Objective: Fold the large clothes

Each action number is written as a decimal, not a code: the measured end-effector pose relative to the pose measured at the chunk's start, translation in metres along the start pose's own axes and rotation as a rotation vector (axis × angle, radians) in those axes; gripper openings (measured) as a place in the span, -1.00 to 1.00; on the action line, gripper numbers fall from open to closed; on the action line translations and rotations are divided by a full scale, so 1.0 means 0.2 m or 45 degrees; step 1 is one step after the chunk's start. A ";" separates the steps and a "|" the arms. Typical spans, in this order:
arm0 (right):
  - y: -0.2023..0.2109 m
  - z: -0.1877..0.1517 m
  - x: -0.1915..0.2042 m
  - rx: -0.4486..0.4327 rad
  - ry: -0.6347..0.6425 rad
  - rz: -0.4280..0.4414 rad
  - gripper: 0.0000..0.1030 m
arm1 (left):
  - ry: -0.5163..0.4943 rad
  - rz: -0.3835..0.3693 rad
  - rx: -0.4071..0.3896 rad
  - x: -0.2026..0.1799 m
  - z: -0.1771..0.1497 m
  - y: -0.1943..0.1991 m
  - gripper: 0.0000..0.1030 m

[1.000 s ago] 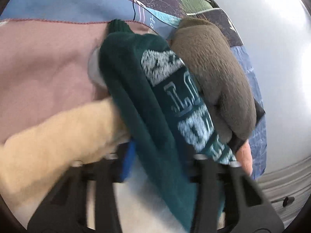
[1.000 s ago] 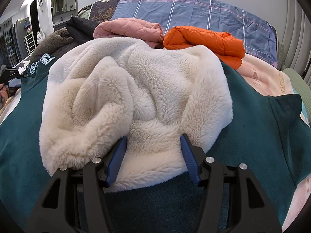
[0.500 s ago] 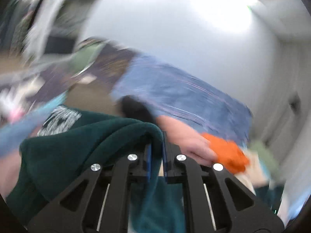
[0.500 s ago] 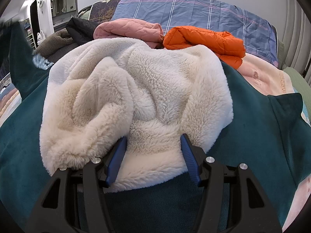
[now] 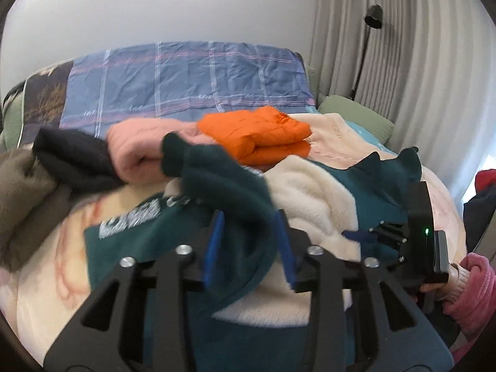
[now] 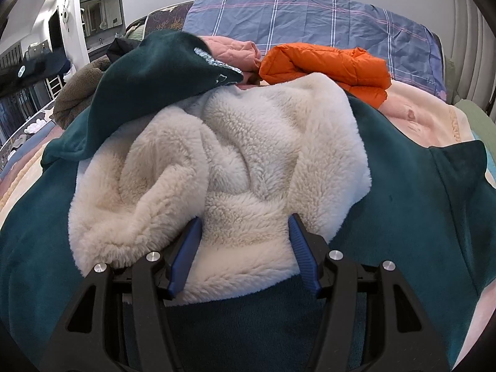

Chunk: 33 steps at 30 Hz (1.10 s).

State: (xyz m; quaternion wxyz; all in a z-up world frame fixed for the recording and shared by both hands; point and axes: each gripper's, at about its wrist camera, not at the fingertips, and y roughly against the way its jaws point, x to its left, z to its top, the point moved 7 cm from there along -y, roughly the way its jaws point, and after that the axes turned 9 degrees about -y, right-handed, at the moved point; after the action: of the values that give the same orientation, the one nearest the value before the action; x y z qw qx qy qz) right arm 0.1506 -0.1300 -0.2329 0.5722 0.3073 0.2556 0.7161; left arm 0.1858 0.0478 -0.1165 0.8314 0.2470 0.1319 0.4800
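left wrist: close, facing headboard | right wrist: close, same way | shared: orange jacket (image 5: 260,133) (image 6: 328,65)

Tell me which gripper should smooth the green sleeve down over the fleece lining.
Left. The left gripper is opening with the green sleeve between its fingers; the right gripper straddles the fleece lining beneath.
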 end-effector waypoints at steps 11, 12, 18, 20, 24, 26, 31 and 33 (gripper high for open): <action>0.33 0.40 0.17 -0.183 -0.010 -0.011 0.40 | 0.115 0.072 0.093 0.24 -0.29 0.05 0.03; 0.36 0.47 0.24 -0.209 0.026 -0.001 0.43 | 0.120 0.088 0.111 0.24 -0.31 0.01 0.04; 0.09 0.57 0.74 -0.174 0.414 -0.175 0.56 | 0.181 0.217 0.160 0.30 -0.50 -0.09 0.21; -0.05 0.56 0.82 -0.143 0.475 -0.231 0.56 | 0.307 0.234 0.120 0.40 -0.52 -0.05 0.20; -0.24 0.62 0.82 -0.162 0.484 -0.413 0.00 | 0.503 0.189 0.088 0.52 -0.58 -0.02 0.20; -0.23 0.67 0.70 -0.142 0.339 -0.389 -0.63 | 0.563 0.146 0.101 0.55 -0.60 -0.04 0.19; 0.09 0.65 0.27 -0.200 -0.197 -0.143 -0.78 | 0.559 0.132 0.089 0.54 -0.60 -0.03 0.19; 0.21 0.54 0.10 -0.175 -0.397 -0.038 -0.73 | 0.559 0.132 0.091 0.54 -0.60 -0.04 0.19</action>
State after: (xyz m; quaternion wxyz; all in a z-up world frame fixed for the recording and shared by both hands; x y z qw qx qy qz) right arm 0.1982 -0.1185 -0.1269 0.6351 0.3708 0.1186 0.6671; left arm 0.1906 0.1718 -0.2204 0.7477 0.1724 0.3138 0.5593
